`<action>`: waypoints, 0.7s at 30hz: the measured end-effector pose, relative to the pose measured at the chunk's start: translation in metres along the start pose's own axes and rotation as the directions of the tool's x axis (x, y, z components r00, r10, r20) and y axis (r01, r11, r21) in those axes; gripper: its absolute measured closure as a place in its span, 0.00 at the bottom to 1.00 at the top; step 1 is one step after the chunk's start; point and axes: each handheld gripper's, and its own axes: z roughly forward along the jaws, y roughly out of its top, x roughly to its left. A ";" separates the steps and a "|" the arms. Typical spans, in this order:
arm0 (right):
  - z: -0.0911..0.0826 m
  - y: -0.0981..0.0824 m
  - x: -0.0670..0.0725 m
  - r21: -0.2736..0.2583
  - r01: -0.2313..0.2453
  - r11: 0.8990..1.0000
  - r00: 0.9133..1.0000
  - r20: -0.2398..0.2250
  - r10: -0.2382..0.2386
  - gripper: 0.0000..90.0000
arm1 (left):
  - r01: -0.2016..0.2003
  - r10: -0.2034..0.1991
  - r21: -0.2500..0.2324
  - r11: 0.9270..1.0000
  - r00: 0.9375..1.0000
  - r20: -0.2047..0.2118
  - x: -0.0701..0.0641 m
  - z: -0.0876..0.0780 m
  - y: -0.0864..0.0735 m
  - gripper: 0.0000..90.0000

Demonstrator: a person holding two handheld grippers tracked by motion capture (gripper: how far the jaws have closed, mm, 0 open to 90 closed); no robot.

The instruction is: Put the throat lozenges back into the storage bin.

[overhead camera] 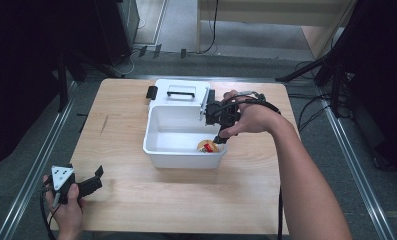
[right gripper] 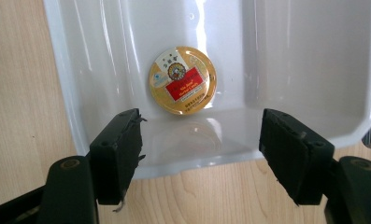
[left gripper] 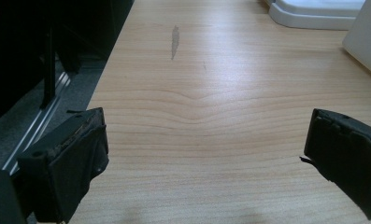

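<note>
A round golden tin (right gripper: 182,80) with a red label lies flat on the floor of a white plastic bin (right gripper: 211,149), near its front right corner (overhead camera: 207,146). My right gripper (overhead camera: 220,140) hangs over that corner and points down at the tin. Its jaws (right gripper: 202,154) stand apart above the tin with nothing between them. My left gripper (overhead camera: 97,177) rests low at the table's front left corner, far from the bin (overhead camera: 183,159). Its jaws (left gripper: 206,158) are open over bare wood.
The bin's white lid (overhead camera: 181,91) with a black handle lies just behind the bin. The wooden table (overhead camera: 136,200) has a dark scuff (left gripper: 174,41) at its left. Floor rails and stands flank the table.
</note>
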 end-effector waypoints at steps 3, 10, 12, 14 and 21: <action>-0.004 -0.005 0.000 -0.007 -0.011 1.000 1.000 0.006 0.011 0.34 | -0.001 0.001 0.001 1.000 1.000 0.001 0.000 0.000 0.000 0.00; -0.010 -0.018 -0.002 -0.014 -0.023 1.000 1.000 0.015 0.024 0.34 | -0.003 0.003 0.002 1.000 1.000 -0.001 0.000 0.000 0.000 0.00; -0.012 -0.023 -0.001 -0.010 -0.039 0.999 0.999 0.017 0.039 0.34 | -0.002 0.002 0.001 1.000 1.000 -0.001 0.000 0.000 0.000 0.00; -0.013 -0.027 -0.002 -0.014 -0.038 0.999 0.999 0.019 0.039 0.34 | -0.003 0.003 0.001 1.000 1.000 -0.001 0.000 0.000 0.000 0.00; -0.013 -0.042 -0.002 -0.012 -0.058 0.998 0.998 0.019 0.059 0.33 | -0.004 0.004 0.002 1.000 1.000 -0.003 0.000 0.000 0.000 0.00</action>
